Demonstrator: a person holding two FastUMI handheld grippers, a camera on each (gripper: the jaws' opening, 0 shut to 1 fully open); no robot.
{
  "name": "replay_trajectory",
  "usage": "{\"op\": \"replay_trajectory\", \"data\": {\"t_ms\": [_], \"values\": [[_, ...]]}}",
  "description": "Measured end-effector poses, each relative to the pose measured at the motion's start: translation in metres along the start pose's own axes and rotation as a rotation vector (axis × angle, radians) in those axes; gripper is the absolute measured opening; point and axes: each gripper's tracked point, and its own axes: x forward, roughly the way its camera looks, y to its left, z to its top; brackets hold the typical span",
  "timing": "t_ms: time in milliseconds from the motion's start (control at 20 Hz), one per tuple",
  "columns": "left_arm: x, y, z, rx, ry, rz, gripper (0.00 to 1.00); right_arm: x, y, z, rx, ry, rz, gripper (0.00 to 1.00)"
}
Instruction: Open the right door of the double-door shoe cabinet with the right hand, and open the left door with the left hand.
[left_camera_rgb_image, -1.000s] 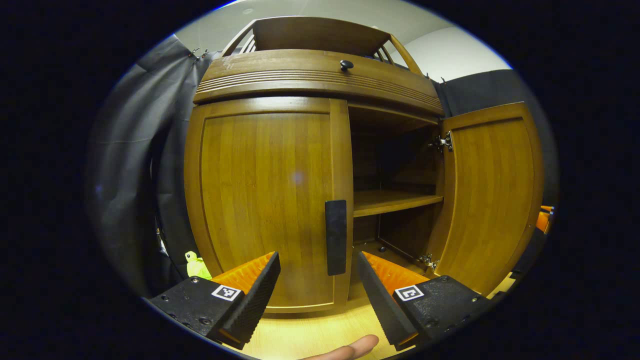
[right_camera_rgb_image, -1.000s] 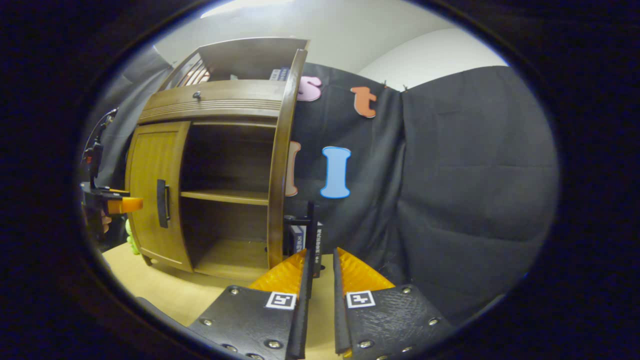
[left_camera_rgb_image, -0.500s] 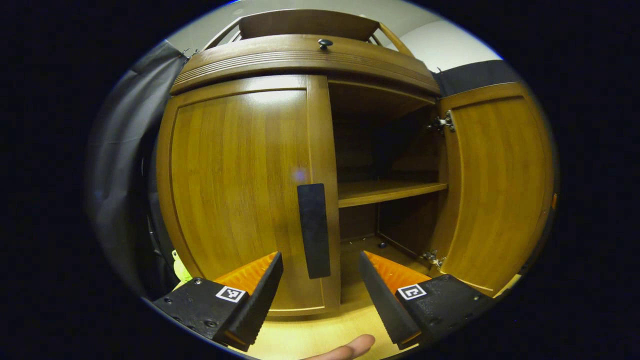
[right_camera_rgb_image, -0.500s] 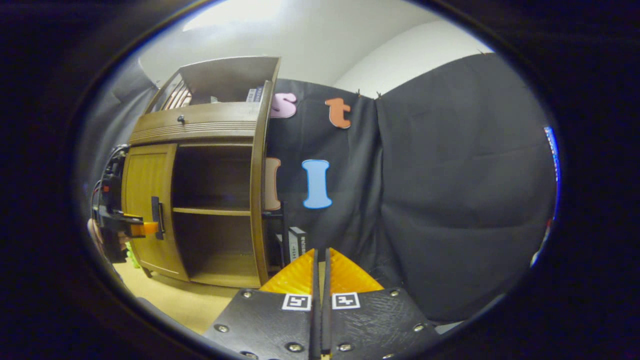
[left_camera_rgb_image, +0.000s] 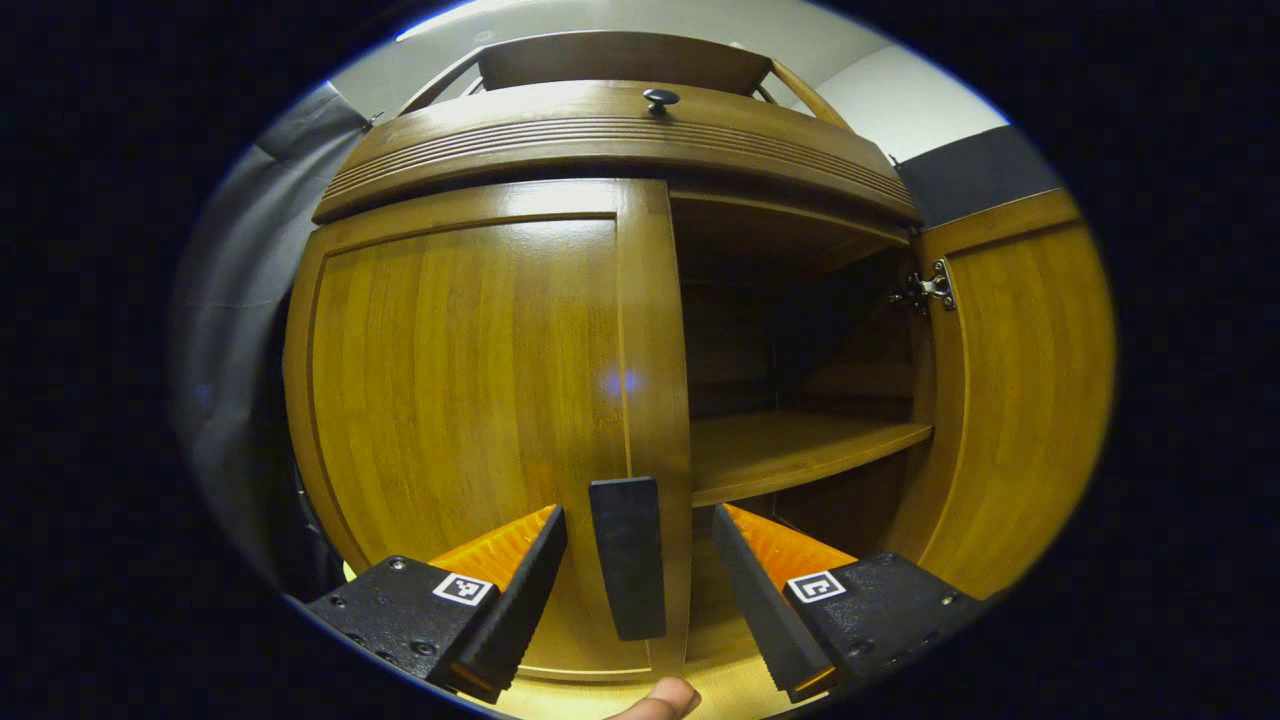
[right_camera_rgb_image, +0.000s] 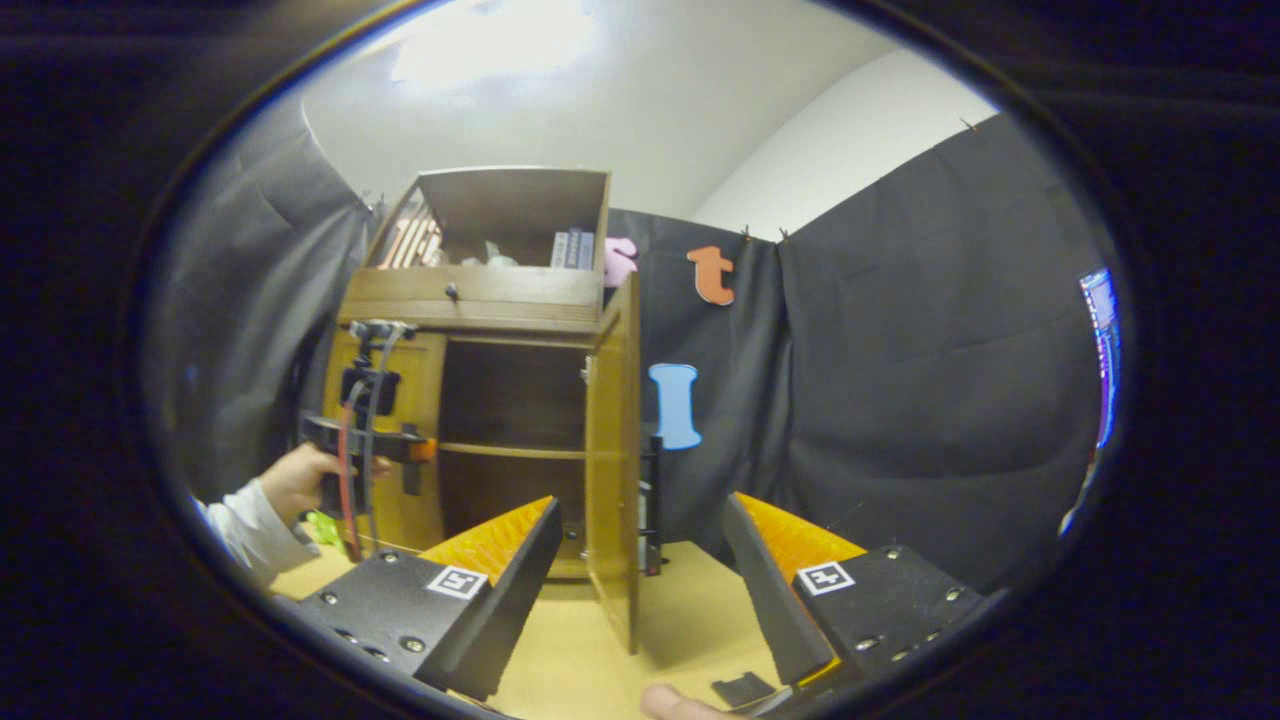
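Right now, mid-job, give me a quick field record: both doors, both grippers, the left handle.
right door: swung open, seen edge-on in the right gripper view
left door: shut
left door handle: dark vertical bar, between the open fingers of the left gripper, no contact visible
left gripper: open, right at the handle
right gripper: open, holding nothing, set back from the right door
cabinet interior: one shelf, nothing visible on it
next step (judgement): probably close on the handle and pull
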Motion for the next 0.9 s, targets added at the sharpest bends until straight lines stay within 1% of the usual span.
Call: {"op": "replay_trajectory", "data": {"t_ms": [50, 100, 150, 200, 250, 300, 350, 400, 450, 500, 600, 650, 700, 750, 800, 850, 900], "values": [[0.001, 0.000, -0.001, 0.003, 0.011, 0.004, 0.92, -0.010, 0.011, 0.009, 0.008, -0.013, 0.017, 0.97], [0.001, 0.002, -0.003, 0.001, 0.014, 0.014, 0.91, -0.018, 0.017, 0.017, 0.009, -0.032, 0.022, 0.96], [0.002, 0.003, -0.002, -0.003, 0.011, 0.025, 0.91, -0.025, 0.020, 0.022, 0.012, -0.044, 0.013, 0.97], [0.003, 0.002, -0.002, 0.000, 0.013, 0.028, 0.92, -0.031, 0.023, 0.024, 0.018, -0.044, 0.002, 0.97], [0.005, 0.001, -0.005, 0.013, 0.024, 0.029, 0.90, -0.035, 0.028, 0.024, 0.029, -0.035, 0.002, 0.97], [0.008, -0.003, -0.007, 0.027, 0.034, 0.019, 0.91, -0.042, 0.038, 0.022, 0.037, -0.028, 0.022, 0.97], [0.011, -0.009, -0.010, 0.041, 0.051, -0.003, 0.87, -0.046, 0.052, 0.021, 0.042, -0.029, 0.053, 0.97], [0.012, -0.010, -0.015, 0.061, 0.071, 0.002, 0.84, -0.051, 0.062, 0.019, 0.045, -0.032, 0.082, 0.98], [0.018, -0.008, -0.019, 0.074, 0.069, 0.014, 0.78, -0.053, 0.069, 0.018, 0.046, -0.032, 0.100, 0.96], [0.021, -0.005, -0.020, 0.077, 0.083, 0.034, 0.77, -0.054, 0.072, 0.016, 0.057, -0.027, 0.098, 0.97], [0.021, 0.003, -0.016, 0.068, 0.070, 0.079, 0.62, -0.053, 0.067, 0.005, 0.147, -0.017, 0.038, 0.96], [0.018, 0.004, -0.016, 0.038, 0.083, 0.090, 0.55, -0.055, 0.071, 0.007, 0.193, -0.039, 0.031, 0.98], [0.020, 0.008, -0.017, 0.005, 0.083, 0.101, 0.49, -0.054, 0.084, 0.009, 0.213, -0.041, 0.079, 0.96], [0.022, 0.011, -0.019, -0.023, 0.087, 0.094, 0.44, -0.050, 0.099, -0.005, 0.219, 0.001, 0.123, 0.95], [0.019, 0.009, -0.018, -0.048, 0.071, 0.070, 0.39, -0.048, 0.107, -0.014, 0.216, 0.045, 0.139, 0.99], [0.019, 0.007, -0.019, -0.064, 0.063, 0.048, 0.34, -0.047, 0.104, -0.023, 0.203, 0.061, 0.130, 0.99], [0.017, 0.006, -0.021, -0.068, 0.065, 0.032, 0.34, -0.045, 0.097, -0.027, 0.186, 0.069, 0.114, 0.99]]}}
